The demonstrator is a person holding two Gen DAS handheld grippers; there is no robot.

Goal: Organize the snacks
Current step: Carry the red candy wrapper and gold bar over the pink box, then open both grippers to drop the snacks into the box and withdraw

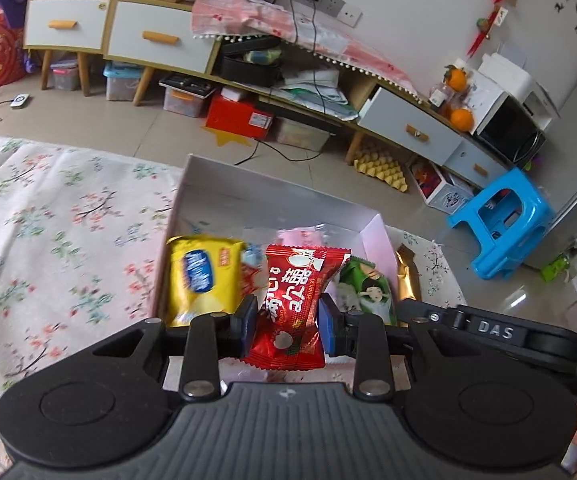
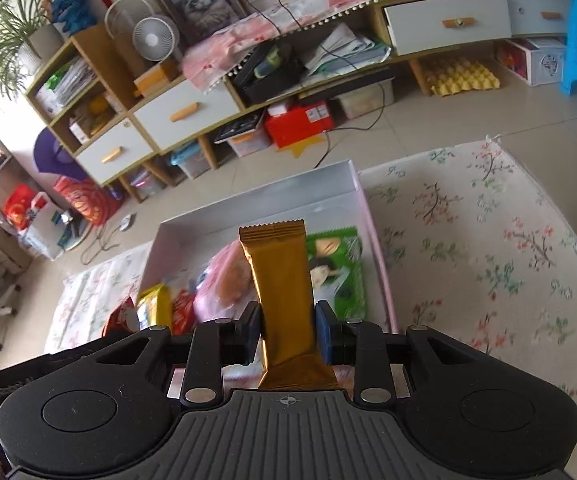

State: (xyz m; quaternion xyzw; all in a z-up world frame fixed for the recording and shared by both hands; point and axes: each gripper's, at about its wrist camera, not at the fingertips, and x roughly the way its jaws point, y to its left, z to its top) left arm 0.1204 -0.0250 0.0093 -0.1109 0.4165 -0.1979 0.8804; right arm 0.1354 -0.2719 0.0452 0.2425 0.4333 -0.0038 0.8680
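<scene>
**Both grippers hold snacks over the white box**

The left gripper is clamped on a red candy packet, its blue pads pressed against the wrapper's narrow middle so the packet stands up between the fingers. Beyond it lies the white box, open-topped and resting on a floral tablecloth. Inside the box, a yellow snack bag sits against the left wall and a green packet with a cartoon face lies toward the right wall; a small red-and-white wrapper (too blurred to name) shows between the yellow bag and the held candy.

The right gripper is closed around a gold-wrapped bar, gripping it low on its length, with the crimped top edge pointing away over the box. From this view the green packet lies just right of the bar, beside the box's right wall, and a pink bag sits behind the bar to its left. The yellow bag and a red wrapper lie further left in the box. The tablecloth spreads out to the right.
</scene>
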